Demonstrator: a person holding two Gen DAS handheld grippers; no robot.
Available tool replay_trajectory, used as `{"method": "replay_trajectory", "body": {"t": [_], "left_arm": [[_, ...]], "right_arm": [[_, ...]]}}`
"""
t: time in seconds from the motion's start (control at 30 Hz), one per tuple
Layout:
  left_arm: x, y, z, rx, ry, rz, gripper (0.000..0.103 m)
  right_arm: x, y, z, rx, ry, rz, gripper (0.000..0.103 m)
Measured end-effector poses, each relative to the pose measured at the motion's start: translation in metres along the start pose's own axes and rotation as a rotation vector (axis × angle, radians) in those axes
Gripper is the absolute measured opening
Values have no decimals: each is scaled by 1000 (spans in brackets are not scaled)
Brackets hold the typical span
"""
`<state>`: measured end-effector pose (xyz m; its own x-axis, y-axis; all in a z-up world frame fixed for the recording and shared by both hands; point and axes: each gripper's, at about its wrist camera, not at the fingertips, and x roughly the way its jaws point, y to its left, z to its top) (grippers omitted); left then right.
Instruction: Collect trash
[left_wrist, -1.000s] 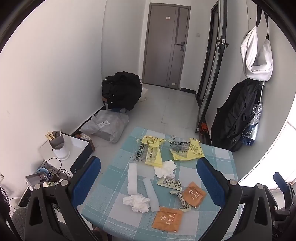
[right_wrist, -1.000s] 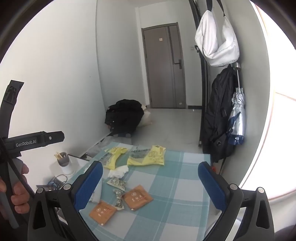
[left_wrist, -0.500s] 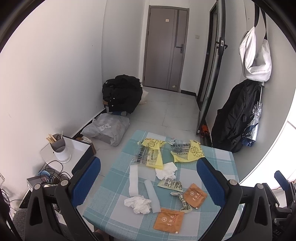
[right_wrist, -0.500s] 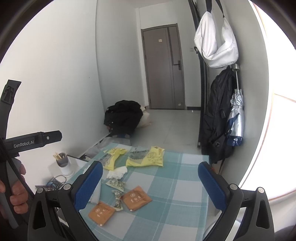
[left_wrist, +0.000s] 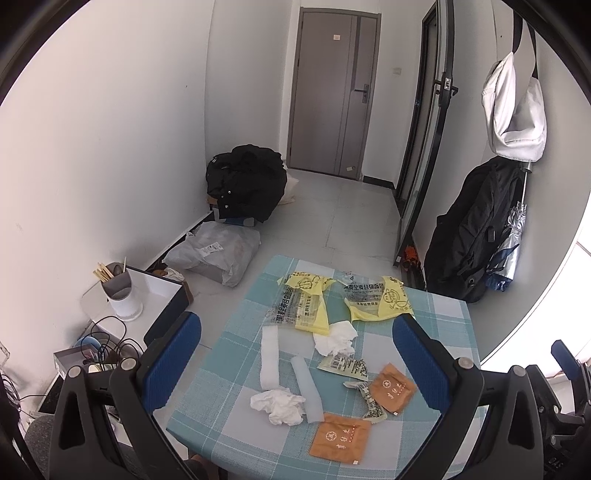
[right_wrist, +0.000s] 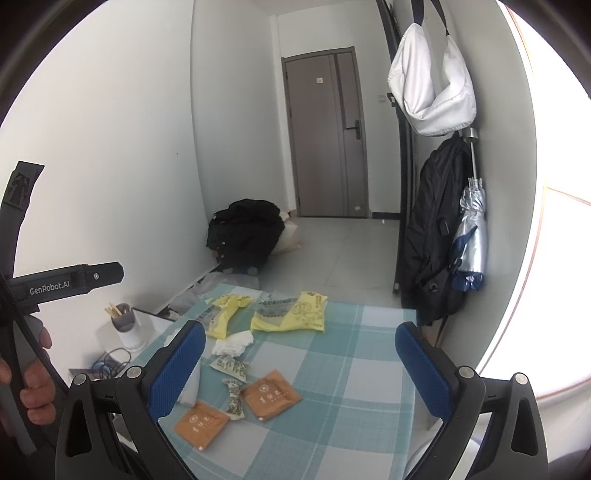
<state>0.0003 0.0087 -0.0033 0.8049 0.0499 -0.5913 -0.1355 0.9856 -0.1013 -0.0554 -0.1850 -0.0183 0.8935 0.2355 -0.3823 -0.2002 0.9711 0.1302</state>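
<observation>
Both grippers hang above the near edge of a small table (left_wrist: 436, 317) with a blue-and-white checked cloth, and neither touches anything. The left gripper (left_wrist: 295, 354) has its jaws spread wide and empty; the right gripper (right_wrist: 299, 363) likewise has its jaws released with nothing between them.

The trash is scattered over the left half of the table. Two yellow plastic bags (left_wrist: 376, 297) lie flat at the far side. Just nearer is a crumpled tissue (left_wrist: 336, 338), then a torn wrapper (left_wrist: 343, 365) with a barcode. Two orange sachets (left_wrist: 391, 387) sit close to the near edge, with a twisted scrap of wrapper between them. A second tissue wad (left_wrist: 279, 406) rests beside two pale strips (left_wrist: 269, 354).

A hand (right_wrist: 31, 384) grips the left gripper's handle at the edge of the right wrist view.
</observation>
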Motion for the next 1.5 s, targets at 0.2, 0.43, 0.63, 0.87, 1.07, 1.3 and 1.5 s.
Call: {"method": "replay_trajectory", "body": {"t": [0.2,0.43,0.63,0.87,1.07,1.3,1.5], "left_arm": [[1,2,0,-10,5,-2,102],[2,2,-1,-10,17,-9,102],[5,2,-2,-16,29,-13,102],[8,0,-3,-6,45,-16,102],[14,1,-2,-1,63,-19,102],[39,8,0,-28,171,-92,102],[75,25,11,-39,268,-102,102]], "right_arm": [[1,0,0,6,3,0,103],[0,-2,2,8,-2,-10,103],[-1,-4,3,16,-8,-13,103],[1,-5,2,26,2,0,103],[4,-7,3,62,14,27,103],[12,-6,5,77,16,68,103],[34,-9,2,116,69,67,103]]}}
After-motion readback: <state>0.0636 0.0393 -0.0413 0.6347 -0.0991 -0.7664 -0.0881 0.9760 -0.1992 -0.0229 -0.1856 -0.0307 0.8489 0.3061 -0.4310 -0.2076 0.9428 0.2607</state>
